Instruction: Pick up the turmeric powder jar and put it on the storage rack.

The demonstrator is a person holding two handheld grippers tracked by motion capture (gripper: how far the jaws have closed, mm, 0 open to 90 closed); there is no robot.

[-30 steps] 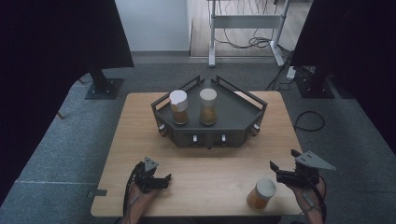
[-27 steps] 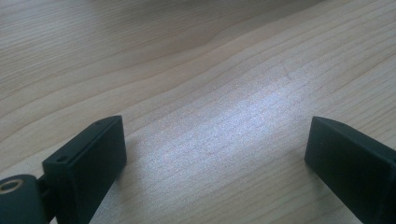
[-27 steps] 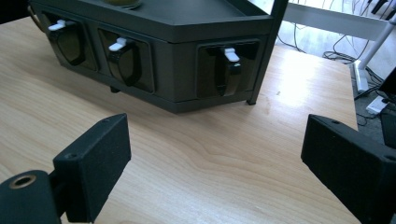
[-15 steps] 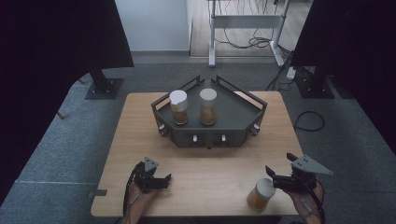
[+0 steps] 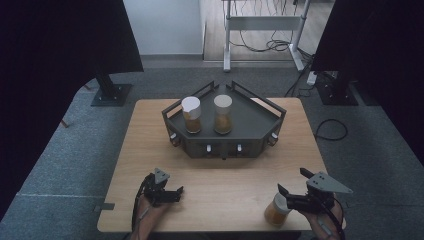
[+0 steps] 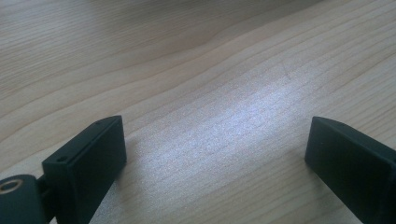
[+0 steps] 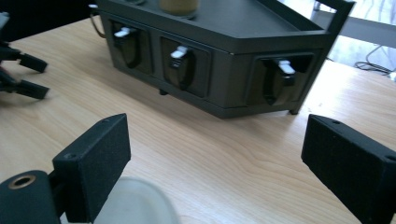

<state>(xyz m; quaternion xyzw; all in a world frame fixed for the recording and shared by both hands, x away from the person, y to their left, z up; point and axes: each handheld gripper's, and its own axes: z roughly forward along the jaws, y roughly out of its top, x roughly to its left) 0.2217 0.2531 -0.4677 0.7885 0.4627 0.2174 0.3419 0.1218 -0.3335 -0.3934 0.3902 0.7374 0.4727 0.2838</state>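
The right hand-held gripper (image 5: 284, 196) hovers at the near right corner of the counter (image 5: 230, 175), jaws wide with nothing pressed between them. The jar (image 5: 276, 210), white-lidded with orange-brown contents, stands just beside its tips, at about seven o'clock from them in the high view. In the right gripper view the jar's pale lid (image 7: 135, 205) sits low by the left jaw, not clamped. The left hand-held gripper (image 5: 176, 194) rests near the counter's near left edge, jaws also wide over bare wood (image 6: 210, 130). Farther off, at twelve o'clock, a dark tray (image 5: 252, 120) with front latches carries two more jars (image 5: 191, 115), side by side and upright, well apart from both hand-held grippers.
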